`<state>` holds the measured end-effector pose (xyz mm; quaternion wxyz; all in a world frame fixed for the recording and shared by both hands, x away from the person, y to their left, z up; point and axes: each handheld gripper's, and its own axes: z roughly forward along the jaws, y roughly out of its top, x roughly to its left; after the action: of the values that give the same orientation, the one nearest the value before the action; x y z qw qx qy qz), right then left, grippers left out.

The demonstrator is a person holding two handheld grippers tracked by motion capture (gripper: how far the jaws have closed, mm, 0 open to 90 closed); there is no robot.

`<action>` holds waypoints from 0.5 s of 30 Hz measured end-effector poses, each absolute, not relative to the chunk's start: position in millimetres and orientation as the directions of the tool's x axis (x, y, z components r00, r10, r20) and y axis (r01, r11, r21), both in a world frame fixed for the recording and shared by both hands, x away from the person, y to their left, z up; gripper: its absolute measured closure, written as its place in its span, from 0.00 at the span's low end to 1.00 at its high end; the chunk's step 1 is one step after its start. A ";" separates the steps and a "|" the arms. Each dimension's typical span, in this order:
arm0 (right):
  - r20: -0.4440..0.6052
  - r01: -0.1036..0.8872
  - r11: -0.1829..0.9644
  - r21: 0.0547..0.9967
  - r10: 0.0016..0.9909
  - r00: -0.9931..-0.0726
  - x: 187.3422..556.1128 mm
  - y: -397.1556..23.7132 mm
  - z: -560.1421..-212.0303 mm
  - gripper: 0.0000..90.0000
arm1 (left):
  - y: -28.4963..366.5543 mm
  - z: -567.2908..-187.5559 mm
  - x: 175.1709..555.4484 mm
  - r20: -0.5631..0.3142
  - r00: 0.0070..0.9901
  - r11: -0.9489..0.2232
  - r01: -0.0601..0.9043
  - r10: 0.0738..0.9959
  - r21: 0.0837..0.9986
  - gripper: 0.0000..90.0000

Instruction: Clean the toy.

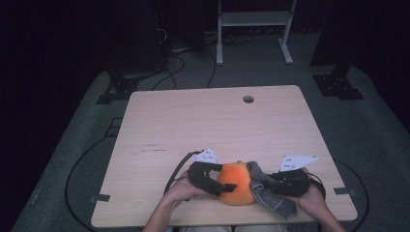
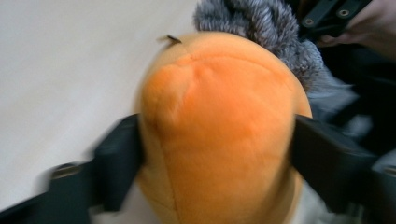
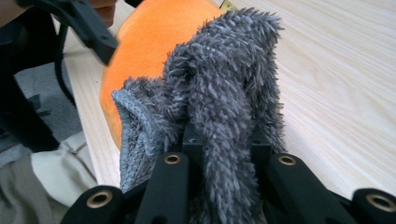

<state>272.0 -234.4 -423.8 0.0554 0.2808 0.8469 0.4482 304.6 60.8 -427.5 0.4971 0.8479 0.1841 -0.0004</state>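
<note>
Orange plush toy (image 1: 235,185), grey fuzzy cloth (image 1: 267,192), pale wood-grain table (image 1: 203,125), black fingers (image 2: 116,161).

Left tool (image 1: 223,183) jaws clamp both flanks of load; right tool (image 1: 263,183) pinched tight.

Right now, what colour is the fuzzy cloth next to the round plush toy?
Grey. The fuzzy cloth shows best in the right gripper view.

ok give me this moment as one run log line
left gripper: jaws astride orange plush ball, pads touching its sides | right gripper: shut on grey fuzzy cloth | cloth lies against ball | table near edge
</note>
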 end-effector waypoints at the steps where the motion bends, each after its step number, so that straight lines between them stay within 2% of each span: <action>1: 0.153 0.425 0.434 0.794 0.535 -0.831 271.3 -236.5 -423.5 0.84 | 60.8 -427.5 304.6 -0.184 0.932 -0.438 0.313 0.312 0.843 0.36; 2: 0.159 0.430 0.423 0.798 0.540 -0.827 270.7 -239.7 -423.2 0.84 | 59.4 -424.6 300.3 -0.114 0.945 -0.425 0.242 0.305 0.872 0.39; 5: 0.171 0.429 0.397 0.811 0.540 -0.824 268.5 -246.1 -420.1 0.84 | 58.4 -418.8 296.1 -0.006 0.952 -0.408 0.138 0.307 0.903 0.43; 7: 0.186 0.429 0.380 0.820 0.532 -0.826 268.5 -247.6 -417.1 0.84 | 56.8 -416.7 295.0 0.079 0.948 -0.441 0.069 0.308 0.895 0.44; 8: 0.186 0.429 0.380 0.820 0.532 -0.826 268.5 -247.6 -417.1 0.84 | 56.8 -416.7 295.0 0.079 0.948 -0.441 0.069 0.308 0.895 0.45; 10: 0.183 0.419 0.356 0.835 0.539 -0.822 277.3 -247.1 -411.2 0.84 | 58.3 -419.0 294.1 0.159 0.950 -0.463 -0.017 0.269 0.886 0.45; 13: 0.189 0.430 0.317 0.845 0.575 -0.796 293.8 -247.2 -409.6 0.84 | 62.7 -423.0 295.6 0.157 0.955 -0.463 -0.023 0.253 0.886 0.43; 14: 0.195 0.439 0.314 0.842 0.582 -0.790 298.7 -246.5 -411.3 0.84 | 65.7 -423.2 298.4 0.133 0.956 -0.466 0.005 0.262 0.885 0.40; 15: 0.219 0.465 0.319 0.826 0.578 -0.786 305.4 -242.9 -415.9 0.84 | 68.3 -422.2 300.8 0.106 0.954 -0.469 0.040 0.282 0.882 0.33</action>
<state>305.4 -242.9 -415.9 0.0581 0.3219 0.8100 0.4867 300.8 68.3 -422.2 0.5062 0.8488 0.0948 0.1191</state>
